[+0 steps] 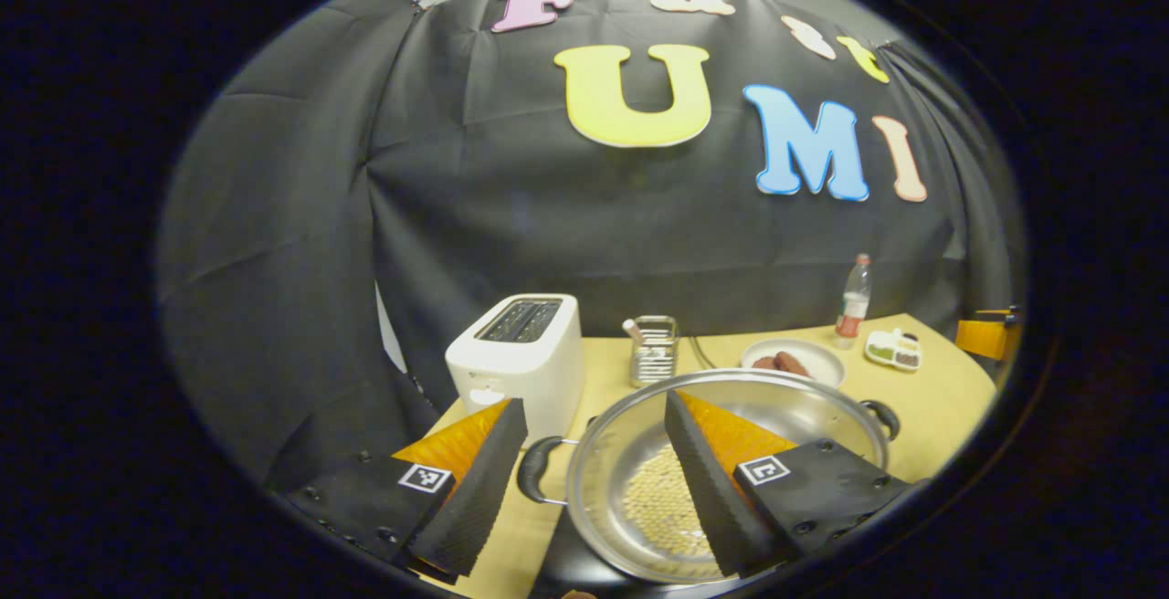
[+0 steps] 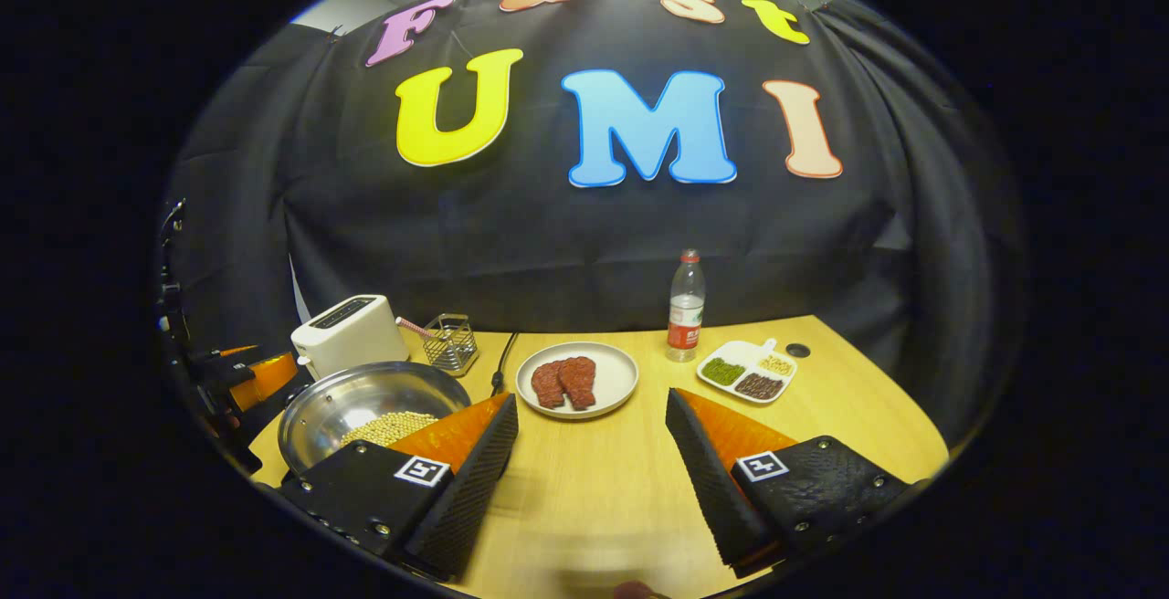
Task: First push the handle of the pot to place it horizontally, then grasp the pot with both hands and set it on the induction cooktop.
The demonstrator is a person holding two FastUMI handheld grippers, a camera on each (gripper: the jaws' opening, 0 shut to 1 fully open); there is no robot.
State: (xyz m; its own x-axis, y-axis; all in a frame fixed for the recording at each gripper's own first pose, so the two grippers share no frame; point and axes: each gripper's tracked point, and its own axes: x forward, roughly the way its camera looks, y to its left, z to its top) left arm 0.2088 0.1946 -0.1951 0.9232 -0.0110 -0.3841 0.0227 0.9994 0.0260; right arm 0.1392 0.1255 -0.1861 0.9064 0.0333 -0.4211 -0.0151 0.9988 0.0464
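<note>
Left gripper (image 1: 584, 489): released, fingers spread wide, straddled the pot's near-left rim, one finger outside by the left loop handle (image 1: 535, 469), the other over the bowl. No contact confirmed. Pot (image 1: 785, 398) sat directly ahead and below, on a dark slab, probably the cooktop, hard to tell. Handles lay left-right across that view, so axis looked horizontal already.

Right gripper (image 2: 589, 480): also released, over bare table (image 2: 868, 398), grasped nothing. Pot (image 2: 365, 398) lay off to its left, well apart. Left claw clearly nearer.

Farther back: plate of meat (image 2: 577, 380), toaster (image 1: 516, 352), wire holder (image 1: 654, 348), bottle (image 2: 685, 307), snack tray (image 2: 747, 373).
</note>
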